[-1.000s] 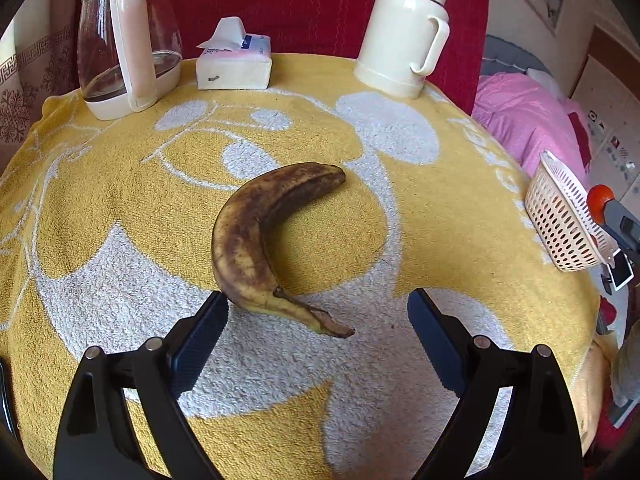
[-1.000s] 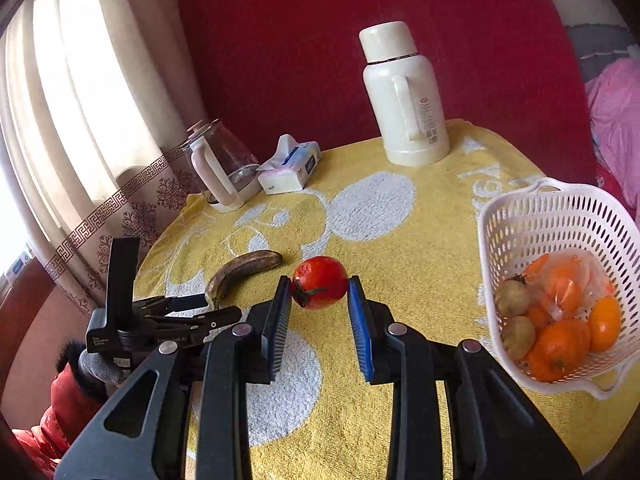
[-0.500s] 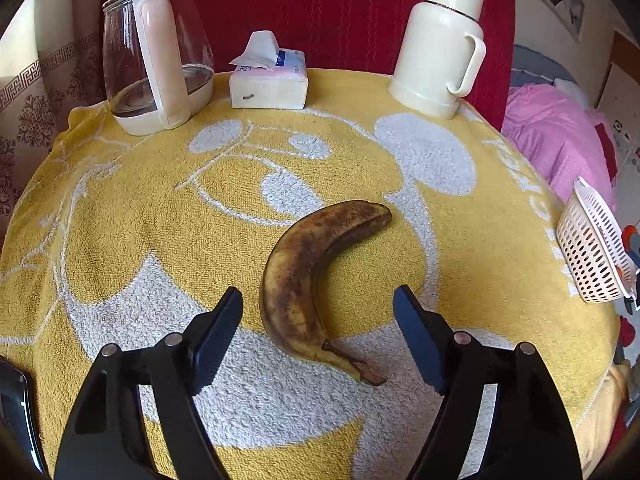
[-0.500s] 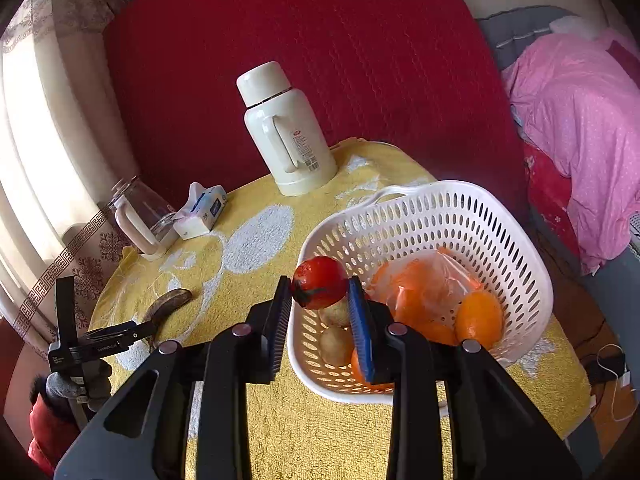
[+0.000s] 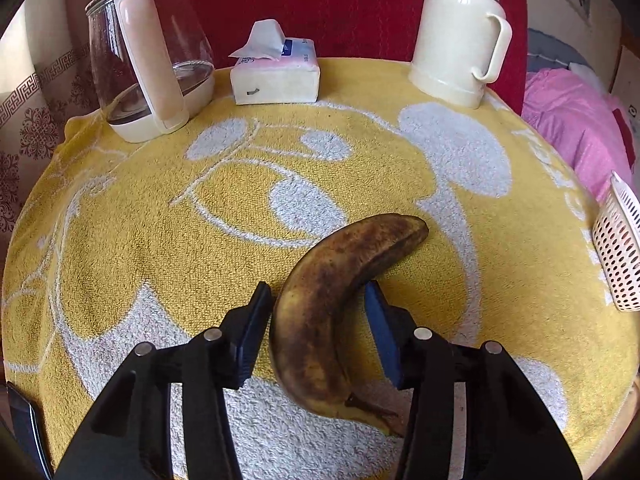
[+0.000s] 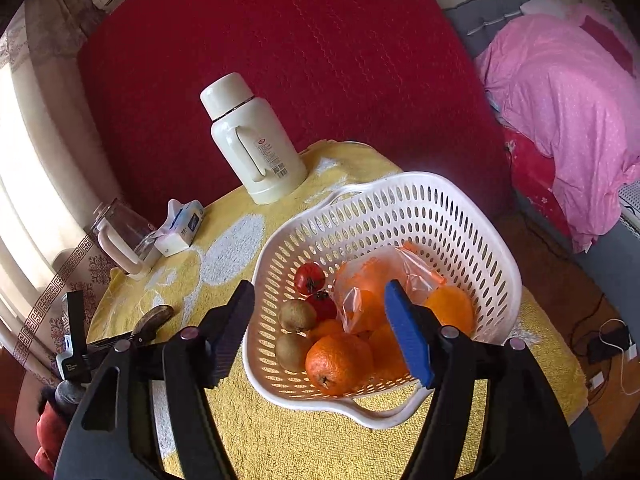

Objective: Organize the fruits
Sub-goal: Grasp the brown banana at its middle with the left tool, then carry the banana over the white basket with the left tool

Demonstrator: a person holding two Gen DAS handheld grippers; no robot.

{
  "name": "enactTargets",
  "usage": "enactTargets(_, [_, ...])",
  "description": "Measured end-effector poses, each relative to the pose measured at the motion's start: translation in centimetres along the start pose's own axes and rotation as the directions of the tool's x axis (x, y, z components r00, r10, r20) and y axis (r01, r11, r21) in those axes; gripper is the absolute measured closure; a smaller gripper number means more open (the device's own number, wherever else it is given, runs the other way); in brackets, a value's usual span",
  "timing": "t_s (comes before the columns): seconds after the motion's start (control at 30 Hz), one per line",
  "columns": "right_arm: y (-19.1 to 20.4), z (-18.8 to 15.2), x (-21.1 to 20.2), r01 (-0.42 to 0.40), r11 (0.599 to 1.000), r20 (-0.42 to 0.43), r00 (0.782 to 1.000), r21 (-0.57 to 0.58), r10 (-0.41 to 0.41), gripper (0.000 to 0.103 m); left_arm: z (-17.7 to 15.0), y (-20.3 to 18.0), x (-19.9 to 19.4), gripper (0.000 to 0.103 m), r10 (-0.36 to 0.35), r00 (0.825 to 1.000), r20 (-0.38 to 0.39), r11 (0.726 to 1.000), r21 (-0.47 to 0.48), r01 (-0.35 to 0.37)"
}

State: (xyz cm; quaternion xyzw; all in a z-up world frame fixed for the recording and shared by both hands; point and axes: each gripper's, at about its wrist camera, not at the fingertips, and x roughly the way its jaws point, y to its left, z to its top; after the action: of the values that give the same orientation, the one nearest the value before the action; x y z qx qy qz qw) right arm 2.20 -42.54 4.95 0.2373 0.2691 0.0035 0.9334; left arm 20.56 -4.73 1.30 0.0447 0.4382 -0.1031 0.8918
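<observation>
A brown, overripe banana point(image 5: 340, 300) lies on the yellow towel point(image 5: 160, 240), between the closing jaws of my left gripper point(image 5: 317, 288). Its left pad is almost against the peel and its right pad stands a little off it. My right gripper point(image 6: 320, 292) hovers over the near rim of the white basket point(image 6: 400, 180); its jaws are opening with nothing between them. In the basket lie two red tomatoes point(image 6: 310, 278), kiwis point(image 6: 297, 315), oranges point(image 6: 338, 362) and a plastic bag of oranges point(image 6: 372, 280). The right wrist view also shows the banana point(image 6: 154, 316) at far left.
At the back of the table stand a glass kettle point(image 5: 148, 60), a tissue box point(image 5: 276, 76) and a cream thermos point(image 5: 456, 40). The basket's edge point(image 5: 618, 256) shows at the right of the left wrist view. A pink-covered bed point(image 6: 560, 100) lies beyond the table.
My left gripper came forward over the banana and its jaws narrowed around it. My right gripper carried the tomato from over the table to the basket and opened; the tomato now lies in the basket.
</observation>
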Motion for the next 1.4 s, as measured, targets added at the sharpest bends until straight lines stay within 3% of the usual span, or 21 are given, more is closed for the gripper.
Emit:
enactTargets(0.23, [1.4, -0.5, 0.3, 0.001, 0.998, -0.003, 1.000, -0.055, -0.001, 0.034, 0.0, -0.5, 0.2, 0.058, 0.010, 1.000, 0.020, 0.999, 0.043, -0.011])
enactTargets(0.4, [1.5, -0.7, 0.6, 0.004, 0.998, -0.008, 1.000, -0.055, -0.004, 0.034, -0.4, -0.6, -0.5, 0.069, 0.006, 0.999, 0.035, 1.000, 0.002, -0.006])
enactTargets(0.77, [1.5, -0.8, 0.3, -0.004, 0.999, -0.003, 1.000, -0.049, 0.004, 0.034, -0.6, -2.0, -3.9, 0.069, -0.002, 0.996, 0.086, 0.999, -0.032, 0.005])
enactTargets(1.0, [0.7, -0.1, -0.9, 0.011, 1.000, 0.039, 0.999, -0.022, -0.010, 0.034, 0.4, -5.1, -7.3, 0.069, -0.046, 0.989, 0.142, 0.999, 0.006, 0.046])
enactTargets(1.23, [-1.9, 1.0, -3.4, 0.114, 0.993, 0.130, 0.984, 0.044, -0.118, 0.034, 1.8, -10.1, -8.8, 0.069, -0.129, 0.980, 0.150, 0.991, 0.050, 0.123])
enactTargets(1.4, [-3.9, 1.4, -4.8, 0.141, 0.986, 0.169, 0.973, 0.092, -0.155, 0.034, 3.0, -14.9, -9.0, 0.069, -0.201, 0.970, 0.135, 0.977, 0.099, 0.188])
